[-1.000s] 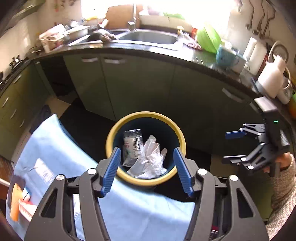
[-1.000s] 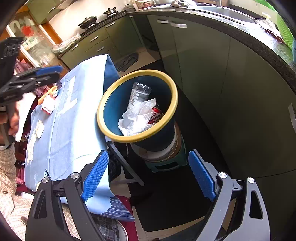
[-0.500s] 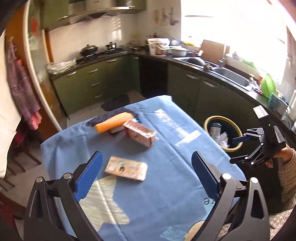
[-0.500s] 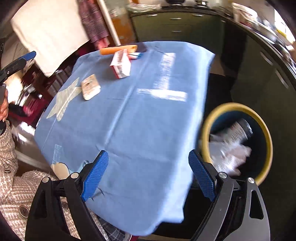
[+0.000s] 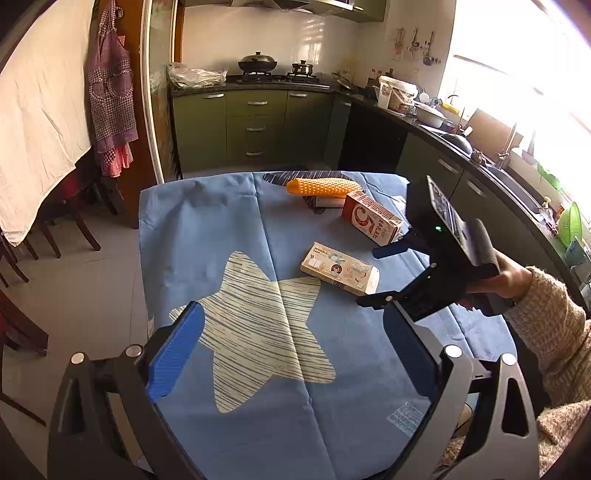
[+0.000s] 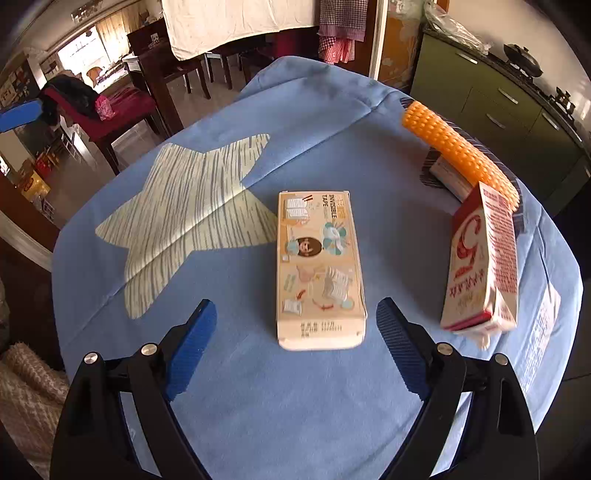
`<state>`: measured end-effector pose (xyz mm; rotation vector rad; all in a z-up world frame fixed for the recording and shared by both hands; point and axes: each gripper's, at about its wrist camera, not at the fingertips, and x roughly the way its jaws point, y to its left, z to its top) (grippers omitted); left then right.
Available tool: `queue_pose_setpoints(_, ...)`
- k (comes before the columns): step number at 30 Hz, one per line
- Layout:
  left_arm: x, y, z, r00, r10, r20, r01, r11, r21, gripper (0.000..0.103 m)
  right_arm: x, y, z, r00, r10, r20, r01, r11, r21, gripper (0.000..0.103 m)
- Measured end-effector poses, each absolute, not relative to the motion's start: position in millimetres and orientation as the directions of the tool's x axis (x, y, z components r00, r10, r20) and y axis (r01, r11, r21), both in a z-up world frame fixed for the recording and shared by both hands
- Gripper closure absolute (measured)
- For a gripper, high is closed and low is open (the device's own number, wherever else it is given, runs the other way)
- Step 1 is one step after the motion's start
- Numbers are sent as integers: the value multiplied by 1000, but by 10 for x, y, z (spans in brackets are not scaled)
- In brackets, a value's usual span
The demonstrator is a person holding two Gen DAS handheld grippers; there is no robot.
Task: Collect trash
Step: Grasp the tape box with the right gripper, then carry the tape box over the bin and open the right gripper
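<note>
A flat beige tape box (image 6: 319, 267) lies on the blue tablecloth (image 6: 332, 155); it also shows in the left wrist view (image 5: 340, 267). A red and white carton (image 6: 482, 266) lies to its right, also in the left wrist view (image 5: 371, 219). An orange bumpy roller (image 6: 458, 151) lies behind, over a small white box (image 6: 447, 175). My right gripper (image 6: 295, 347) is open and empty, just short of the tape box's near end; it shows in the left wrist view (image 5: 376, 275). My left gripper (image 5: 291, 354) is open and empty above the star print.
Green kitchen cabinets (image 5: 255, 125) and a dark counter (image 5: 480, 162) run behind and to the right of the table. Wooden chairs (image 5: 55, 229) and a dining table with a white cloth (image 6: 236, 22) stand to the left. The trash bin is out of view.
Both grippers swung away from the yellow-rimmed bin to face the table. The right gripper moved in close to the tape box. Both stayed open and empty.
</note>
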<state>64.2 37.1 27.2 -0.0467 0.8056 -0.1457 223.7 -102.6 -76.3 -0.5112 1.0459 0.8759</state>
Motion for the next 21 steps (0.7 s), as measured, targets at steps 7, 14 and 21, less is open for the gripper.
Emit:
queue_pose_setpoints(7, 674, 420, 183, 674, -169, -719, 133, 985, -107, 10, 2503, -856, -942, 199, 337, -920, -816, 577, 35, 22)
queue_pose_setpoints(14, 692, 434, 119, 665, -179, -725, 140, 983, -115, 10, 2509, -819, -1012, 178, 315, -932, -818, 574, 38, 33)
queue_pose_setpoints(21, 673, 416, 121, 664, -177, -726, 141, 984, -112, 10, 2499, -847, -987, 196, 303, -933, -797, 603, 28, 46)
